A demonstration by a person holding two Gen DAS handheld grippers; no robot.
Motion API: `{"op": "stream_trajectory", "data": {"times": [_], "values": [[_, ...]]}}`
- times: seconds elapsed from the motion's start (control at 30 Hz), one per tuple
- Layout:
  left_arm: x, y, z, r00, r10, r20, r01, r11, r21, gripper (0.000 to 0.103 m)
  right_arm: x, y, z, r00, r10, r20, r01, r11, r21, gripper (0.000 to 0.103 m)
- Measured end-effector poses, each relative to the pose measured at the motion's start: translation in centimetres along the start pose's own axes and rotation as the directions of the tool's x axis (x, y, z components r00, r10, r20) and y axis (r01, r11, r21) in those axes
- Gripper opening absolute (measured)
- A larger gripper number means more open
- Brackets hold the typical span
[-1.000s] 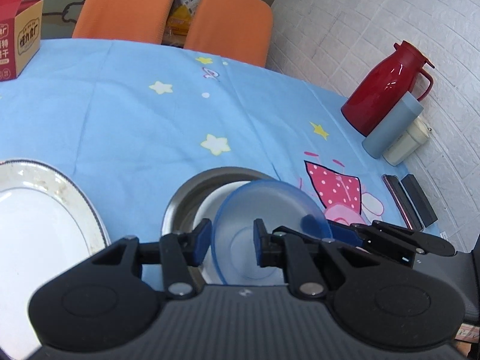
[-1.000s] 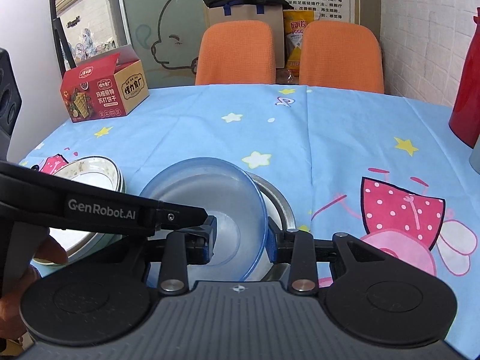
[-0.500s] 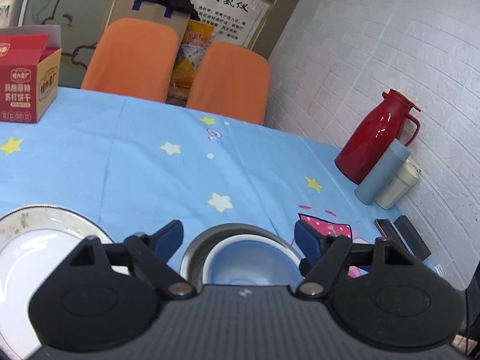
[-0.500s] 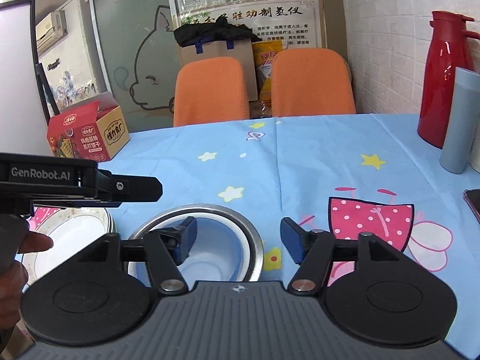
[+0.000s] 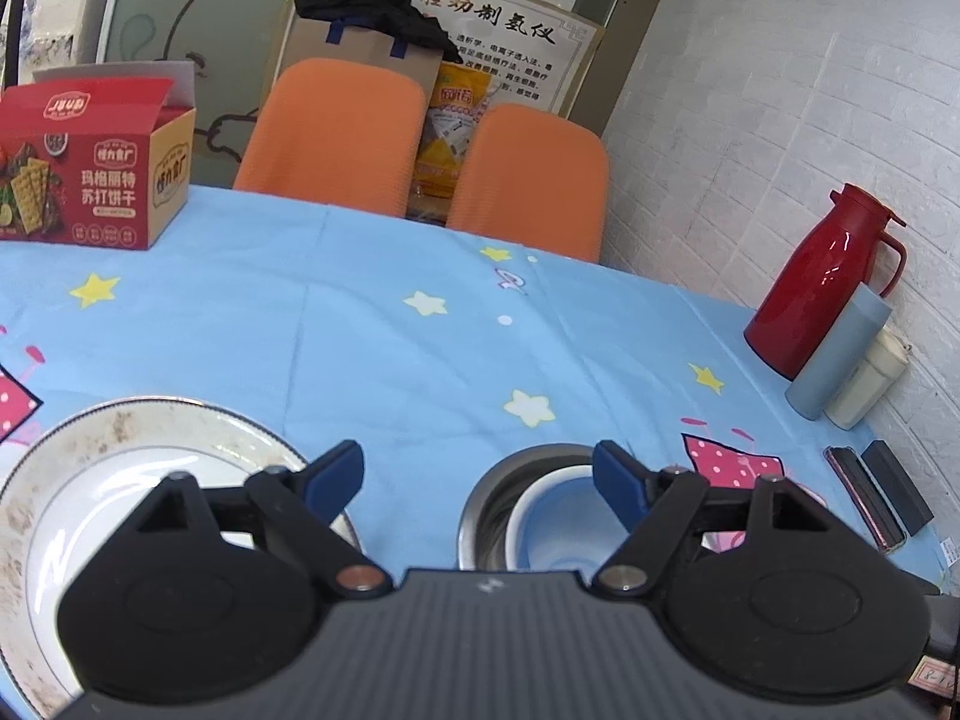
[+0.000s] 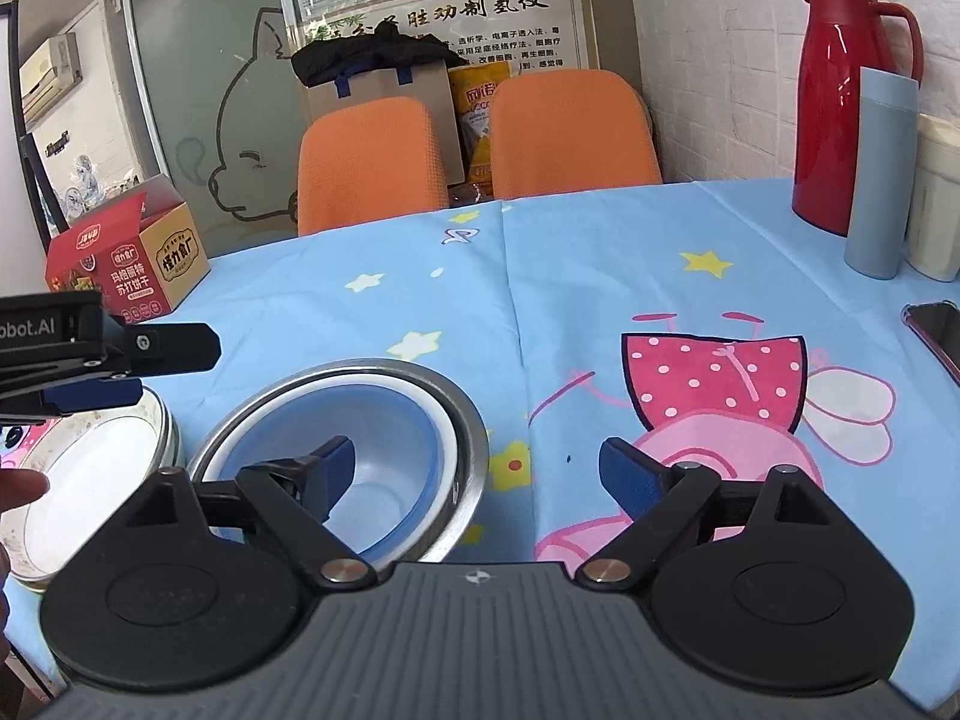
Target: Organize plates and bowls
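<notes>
Released a second ago, the blue bowl (image 5: 555,525) now sits nested in the steel bowl (image 5: 480,516), and both grippers have drawn back with fingers spread. Left wrist view: the left gripper (image 5: 478,480), empty, hangs between the bowls on its right and the white plate (image 5: 78,480) on its left. Right wrist view: the right gripper (image 6: 474,468), empty, has the blue bowl (image 6: 360,444) under its left fingertip (image 6: 333,465); the plate stack (image 6: 102,456) lies nearer the left gripper (image 6: 90,393), likely next.

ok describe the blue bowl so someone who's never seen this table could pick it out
On the blue star-print tablecloth, find the steel bowl near the front edge, beside the speckled-rim plates. The blue bowl nests inside it within a white bowl, the only translucent blue dish there.
</notes>
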State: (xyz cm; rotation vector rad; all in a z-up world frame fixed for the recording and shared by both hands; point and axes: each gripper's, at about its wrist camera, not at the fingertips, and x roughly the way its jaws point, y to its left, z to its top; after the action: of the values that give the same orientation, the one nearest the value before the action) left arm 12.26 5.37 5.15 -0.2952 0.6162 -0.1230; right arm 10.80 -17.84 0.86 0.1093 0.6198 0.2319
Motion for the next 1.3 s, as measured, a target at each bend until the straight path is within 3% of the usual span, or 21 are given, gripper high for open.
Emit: {"op": "stream_trajectory", "data": {"times": [0.2,0.37,0.83,1.03,1.3], "values": [[0.1,0.5,-0.2,1.000,0.024,-0.012,-0.024,1.000,-0.005,0.078,0.7,0.4,0.3,1.000,0.010,-0.011,-0.009,1.000,0.011,0.103],[-0.3,1.3,-0.4,0.996,0.091,-0.002,-0.091,0.995,-0.034,0.078,1.2,0.5,0.8,0.999,0.041,0.011,-0.042,0.999,0.015,0.103],[-2.4,2.9,-0.1,0.969,0.246,0.040,-0.238,0.961,-0.142,0.079,2.7,-0.1,2.7,0.991,0.132,-0.005,-0.132,0.991,-0.038,0.103],[-3.6,3.8,-0.6,0.978,0.204,0.050,-0.196,0.972,-0.128,0.079,1.0,1.0,2.3,0.994,0.104,0.029,-0.103,0.994,-0.041,0.103],[-4.6,3.9,-1.1,0.994,0.094,0.051,-0.090,0.993,-0.082,0.080,-0.8,3.2,1.5,0.998,0.024,0.058,-0.023,1.000,-0.017,0.103]]}}
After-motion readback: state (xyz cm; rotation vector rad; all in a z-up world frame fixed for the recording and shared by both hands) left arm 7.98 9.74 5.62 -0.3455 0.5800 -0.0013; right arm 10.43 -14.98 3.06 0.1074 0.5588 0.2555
